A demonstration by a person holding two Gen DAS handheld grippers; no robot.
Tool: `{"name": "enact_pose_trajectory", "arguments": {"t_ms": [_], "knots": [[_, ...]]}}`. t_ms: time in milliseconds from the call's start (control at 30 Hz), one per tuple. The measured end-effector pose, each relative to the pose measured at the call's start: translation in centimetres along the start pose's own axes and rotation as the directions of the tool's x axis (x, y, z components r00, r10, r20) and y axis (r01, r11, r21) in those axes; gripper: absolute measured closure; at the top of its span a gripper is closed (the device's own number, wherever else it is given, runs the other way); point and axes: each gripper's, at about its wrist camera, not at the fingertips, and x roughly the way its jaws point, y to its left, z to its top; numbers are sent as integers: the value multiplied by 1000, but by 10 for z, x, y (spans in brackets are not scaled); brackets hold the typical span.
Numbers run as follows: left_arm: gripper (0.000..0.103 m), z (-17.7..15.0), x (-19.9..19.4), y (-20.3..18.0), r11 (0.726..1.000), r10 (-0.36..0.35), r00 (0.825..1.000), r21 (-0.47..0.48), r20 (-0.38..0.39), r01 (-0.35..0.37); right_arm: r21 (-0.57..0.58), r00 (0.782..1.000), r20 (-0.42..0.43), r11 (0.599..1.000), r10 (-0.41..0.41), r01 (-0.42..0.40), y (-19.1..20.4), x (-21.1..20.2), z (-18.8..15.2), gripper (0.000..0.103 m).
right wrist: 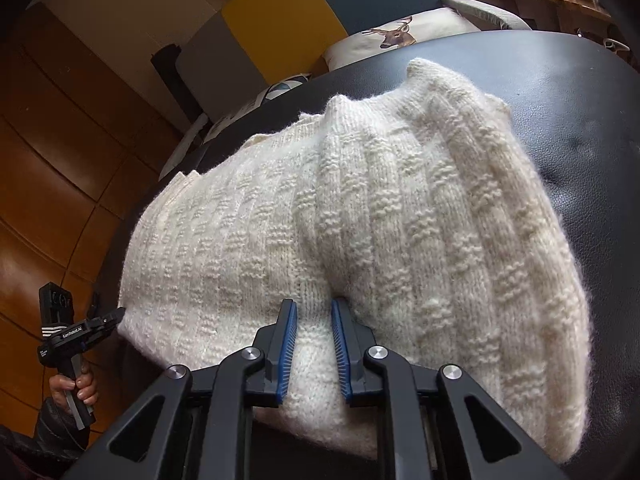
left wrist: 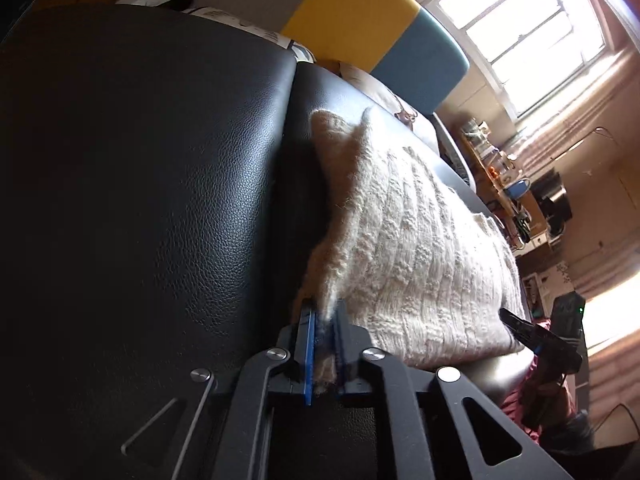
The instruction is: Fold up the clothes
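Where the two black leather cushions (left wrist: 140, 200) meet, one cream knitted sweater (right wrist: 360, 220) lies on the right-hand one, its near edge hanging toward the cameras. Two claws work on it. The left claw (left wrist: 322, 320) is clenched on a thin fold at the sweater's edge beside the seam between the cushions, wool pinched between its blue pads (left wrist: 307, 344). The right claw (right wrist: 314, 320) grips a thicker bunched ridge of the sweater's near edge, the knit filling the gap between its pads. One hand (right wrist: 76, 386) shows at the lower left of the right wrist view, wrapped round the handle of the left gripper, which reaches the sweater's far corner.

Beyond the sweater stand two throw pillows: one with a deer print (right wrist: 394, 36), one patterned in blue and white (right wrist: 276, 90). Behind them rises a panel in yellow (right wrist: 280, 24), grey and blue. No container holds clothing. Right of the sweater in the left wrist view, a cluttered shelf (left wrist: 504, 176) carries what may be a blue mug, too small to be sure. A bright window (left wrist: 532, 32) with curtains lights the room; wooden flooring (right wrist: 48, 168) lies left of the sweater.
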Motion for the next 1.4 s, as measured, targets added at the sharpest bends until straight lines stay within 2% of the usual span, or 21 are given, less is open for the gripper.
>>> {"name": "enact_pose_trajectory", "arguments": {"t_ms": [67, 167, 233, 267, 367, 467, 533, 667, 767, 900, 933, 1000, 1067, 1100, 1133, 1167, 1200, 1233, 1267, 1333, 1400], "knots": [[90, 4, -5, -11, 999, 30, 999, 17, 10, -30, 32, 999, -23, 999, 31, -30, -3, -7, 0, 84], [89, 12, -24, -35, 995, 64, 993, 73, 103, -72, 93, 994, 11, 990, 106, -107, -21, -40, -3, 80], [74, 19, -30, -53, 992, 44, 989, 107, 141, -59, 114, 991, 51, 985, 122, -127, -38, -69, -8, 76], [62, 21, -29, -62, 991, 24, 989, 128, 146, -43, 121, 992, 67, 986, 106, -114, -49, -83, -11, 74], [60, 23, -4, -97, 972, -32, 996, 233, 86, 11, 174, 993, 91, 980, 78, -93, -87, -114, -24, 71], [60, 16, 35, -142, 941, -70, 997, 332, -18, 72, 231, 992, 95, 968, 82, -102, -118, -119, -27, 67], [60, 9, 62, -176, 909, -96, 992, 399, -84, 121, 248, 983, 107, 953, 151, -173, -131, -114, -24, 67], [60, -12, 103, -247, 806, -70, 983, 570, -169, 155, 217, 962, 35, 938, 271, -272, -131, -83, -9, 67], [60, -25, 118, -279, 745, -62, 976, 640, -209, 185, 196, 920, -38, 906, 389, -375, -120, -63, -2, 65], [60, -31, 133, -299, 698, -65, 963, 678, -260, 230, 134, 834, -130, 843, 536, -521, -102, -64, 6, 65], [60, -33, 137, -301, 688, -58, 959, 685, -277, 239, 126, 820, -163, 836, 548, -534, -100, -64, 6, 65], [60, -40, 148, -299, 679, -42, 940, 680, -338, 275, 106, 815, -268, 856, 514, -506, -95, -56, 4, 65], [60, -50, 159, -293, 673, -19, 911, 669, -411, 316, 76, 804, -403, 891, 437, -447, -90, -42, -4, 65], [60, -56, 162, -290, 657, -8, 904, 679, -427, 327, 65, 781, -470, 898, 412, -435, -86, -35, -11, 66], [59, -61, 159, -287, 635, -9, 909, 700, -417, 327, 59, 755, -511, 893, 411, -446, -82, -32, -17, 70], [59, -62, 156, -284, 628, -11, 908, 704, -420, 333, 55, 729, -545, 885, 415, -463, -78, -30, -22, 71], [59, -60, 155, -280, 642, -16, 897, 683, -442, 348, 44, 721, -568, 889, 398, -456, -77, -28, -27, 78], [59, -57, 153, -275, 666, -30, 883, 650, -468, 367, 46, 724, -569, 894, 390, -446, -78, -27, -30, 83], [59, -55, 152, -270, 686, -46, 875, 622, -482, 379, 61, 728, -555, 892, 402, -447, -81, -27, -31, 84], [61, -53, 151, -263, 709, -70, 872, 591, -484, 385, 95, 739, -518, 887, 432, -452, -90, -33, -37, 86], [61, -54, 151, -265, 712, -66, 878, 595, -474, 374, 116, 766, -470, 891, 439, -440, -95, -41, -38, 83]]}}
